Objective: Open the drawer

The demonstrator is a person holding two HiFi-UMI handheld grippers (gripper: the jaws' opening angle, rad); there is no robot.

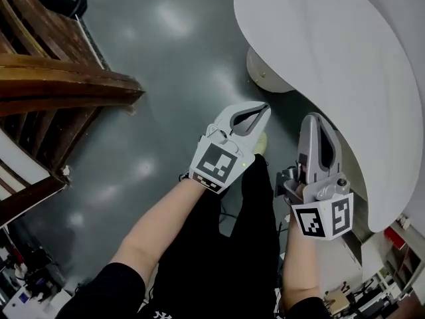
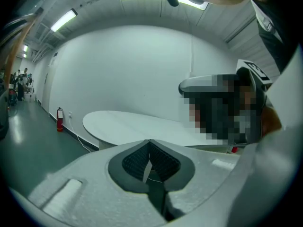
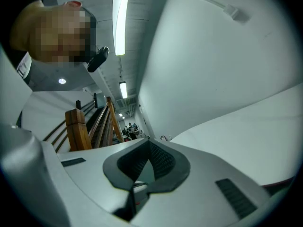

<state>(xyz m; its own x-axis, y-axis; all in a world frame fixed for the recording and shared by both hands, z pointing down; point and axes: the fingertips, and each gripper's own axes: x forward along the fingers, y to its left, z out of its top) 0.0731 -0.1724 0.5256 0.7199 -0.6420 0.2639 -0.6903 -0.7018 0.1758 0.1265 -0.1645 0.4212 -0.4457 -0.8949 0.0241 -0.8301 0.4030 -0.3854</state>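
Observation:
No drawer shows in any view. In the head view my left gripper point(image 1: 263, 109) hangs over the grey floor, jaws closed tip to tip with nothing between them. Beside it, my right gripper point(image 1: 318, 119) points up along the edge of a white curved table point(image 1: 319, 45), also shut and empty. The left gripper view has the closed left gripper point(image 2: 149, 141) aimed toward that white table point(image 2: 128, 124) and a white wall. The right gripper view has the closed right gripper point(image 3: 148, 141) with the table's white surface point(image 3: 246, 126) close on the right.
A wooden stair railing point(image 1: 60, 85) stands at the left, also seen as the railing point(image 3: 78, 129) in the right gripper view. The table's round base point(image 1: 262, 72) rests on the floor. A fire extinguisher point(image 2: 59, 118) stands by the wall. Cluttered shelving point(image 1: 385, 271) sits at the bottom right.

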